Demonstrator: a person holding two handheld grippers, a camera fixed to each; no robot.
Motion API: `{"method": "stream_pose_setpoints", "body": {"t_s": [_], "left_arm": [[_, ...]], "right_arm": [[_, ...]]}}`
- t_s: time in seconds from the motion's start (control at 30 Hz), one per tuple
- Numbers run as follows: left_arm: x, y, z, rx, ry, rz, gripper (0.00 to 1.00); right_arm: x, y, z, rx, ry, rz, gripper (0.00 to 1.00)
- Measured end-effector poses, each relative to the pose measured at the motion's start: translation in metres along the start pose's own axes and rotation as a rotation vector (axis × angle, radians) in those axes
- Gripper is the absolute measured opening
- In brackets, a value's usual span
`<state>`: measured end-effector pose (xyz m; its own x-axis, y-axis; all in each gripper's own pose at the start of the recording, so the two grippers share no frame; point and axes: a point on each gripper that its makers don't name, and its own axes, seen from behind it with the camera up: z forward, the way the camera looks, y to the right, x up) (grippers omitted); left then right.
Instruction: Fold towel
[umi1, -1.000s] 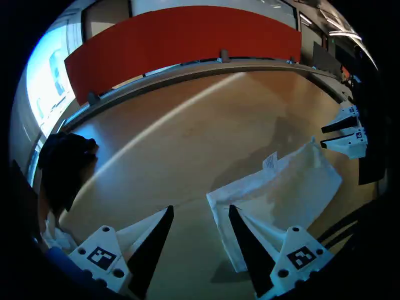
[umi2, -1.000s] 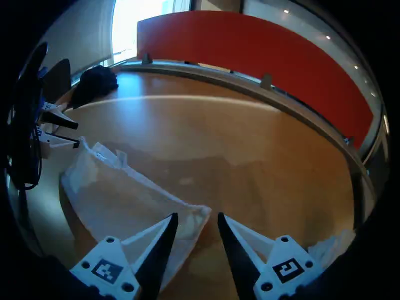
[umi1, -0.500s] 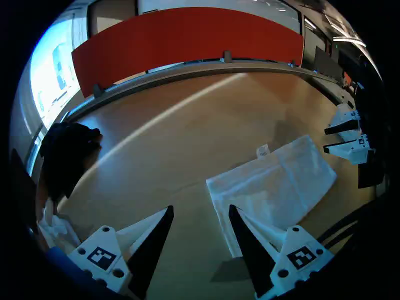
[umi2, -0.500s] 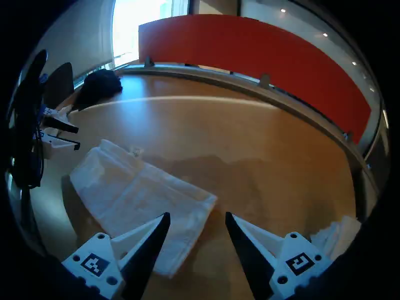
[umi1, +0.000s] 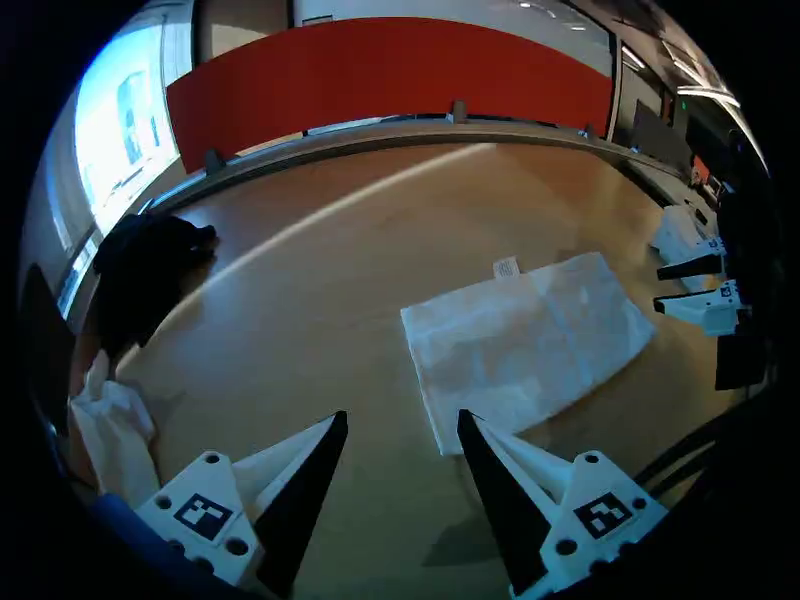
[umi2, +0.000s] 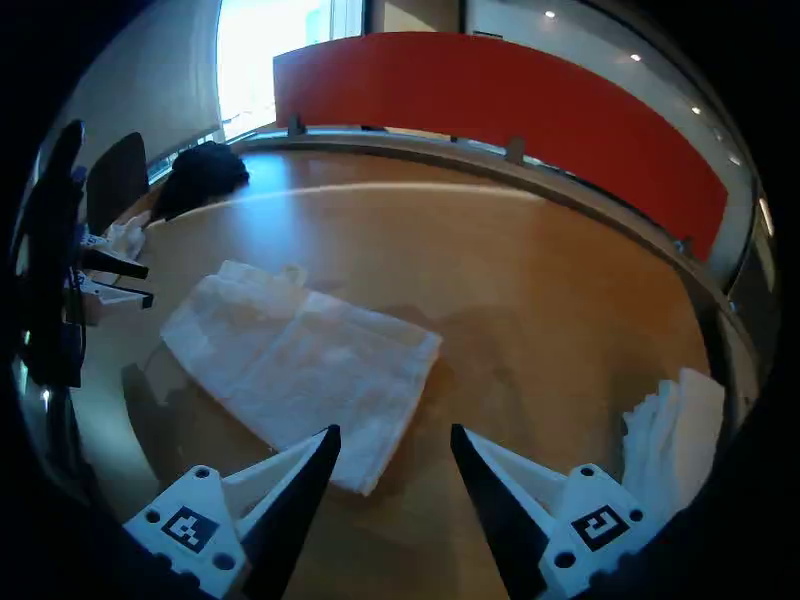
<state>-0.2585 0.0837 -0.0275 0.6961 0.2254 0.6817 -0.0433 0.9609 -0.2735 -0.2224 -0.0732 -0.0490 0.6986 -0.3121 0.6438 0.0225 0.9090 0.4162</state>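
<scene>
Folded towel (umi1: 520, 340) on table (umi1: 330, 260), black bundle (umi1: 145, 270) behind, white cloths (umi1: 110, 430) aside

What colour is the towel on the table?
White; the towel shows best in the right gripper view.

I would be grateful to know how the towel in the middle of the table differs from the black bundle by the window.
The towel is white; the bundle is black. The towel lies flat as a folded rectangle; the bundle is a rumpled heap. The towel sits mid-table; the bundle sits near the edge by the window. Both rest on the wooden table.
</scene>
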Motion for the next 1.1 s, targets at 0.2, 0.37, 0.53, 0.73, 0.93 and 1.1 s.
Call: {"method": "stream_pose_setpoints", "body": {"t_s": [0.2, 0.37, 0.53, 0.73, 0.93, 1.1], "left_arm": [[-0.021, 0.001, -0.012, 0.013, -0.009, -0.035, 0.81], [-0.031, -0.001, -0.019, 0.025, -0.011, -0.054, 0.81], [-0.038, -0.005, -0.027, 0.04, -0.01, -0.081, 0.81], [-0.05, -0.014, -0.04, 0.065, -0.011, -0.118, 0.81], [-0.067, -0.024, -0.055, 0.092, -0.022, -0.143, 0.81], [-0.078, -0.03, -0.064, 0.108, -0.034, -0.16, 0.81]], "right_arm": [[-0.009, -0.003, -0.008, -0.002, 0.002, 0.016, 0.85], [-0.012, -0.006, -0.008, 0.011, 0.004, 0.005, 0.85], [-0.012, -0.011, -0.004, 0.046, 0.005, -0.031, 0.85], [-0.019, -0.017, 0.002, 0.098, -0.017, -0.11, 0.85], [-0.027, -0.021, 0.006, 0.142, -0.051, -0.198, 0.85], [-0.034, -0.02, 0.01, 0.161, -0.076, -0.243, 0.84]]}}
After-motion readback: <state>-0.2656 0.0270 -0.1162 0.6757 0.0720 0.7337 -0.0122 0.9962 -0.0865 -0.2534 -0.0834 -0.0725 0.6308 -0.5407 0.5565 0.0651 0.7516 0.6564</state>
